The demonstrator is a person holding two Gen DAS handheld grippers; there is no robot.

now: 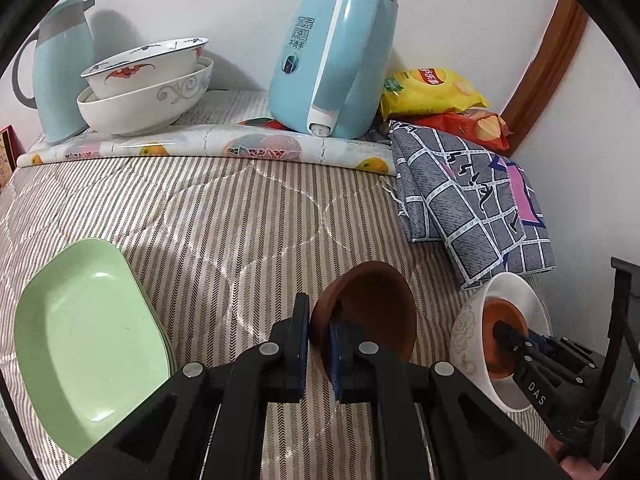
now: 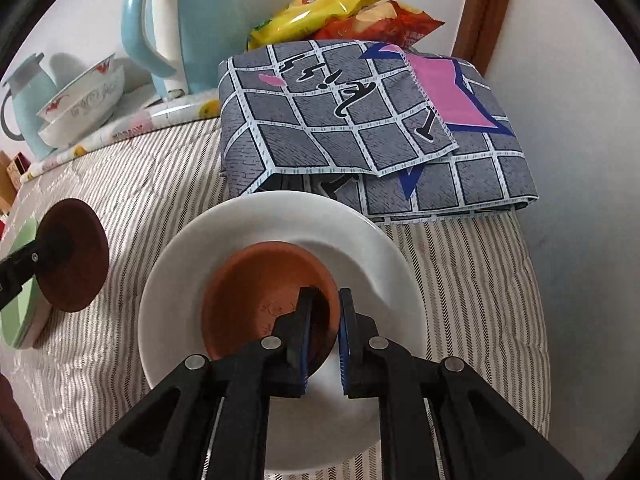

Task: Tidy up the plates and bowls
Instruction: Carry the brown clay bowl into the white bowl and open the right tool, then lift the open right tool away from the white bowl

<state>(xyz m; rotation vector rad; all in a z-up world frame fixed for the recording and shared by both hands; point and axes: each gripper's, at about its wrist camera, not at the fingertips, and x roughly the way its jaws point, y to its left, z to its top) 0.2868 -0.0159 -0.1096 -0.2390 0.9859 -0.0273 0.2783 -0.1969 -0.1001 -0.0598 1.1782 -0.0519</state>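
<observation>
Bowls occupied both grippers: the left gripper (image 1: 319, 332) clamped the rim of a tilted brown bowl (image 1: 372, 312), and the right gripper (image 2: 324, 320) pinched the rim of a second brown bowl (image 2: 260, 292) sitting inside a white bowl (image 2: 360, 240). Left of the left gripper lay green plates (image 1: 88, 344); a folded cloth (image 2: 360, 128) lay beyond the right.

- brown bowl (image 1: 372, 312), second brown bowl (image 2: 264, 296) in plain white bowl (image 2: 360, 248)
- pale green plates (image 1: 88, 344)
- mattress (image 1: 224, 208): grey-beige herringbone stripes
- kettle (image 1: 332, 56) light blue
- folded cloth (image 2: 360, 128): grey grid, pink patch
</observation>
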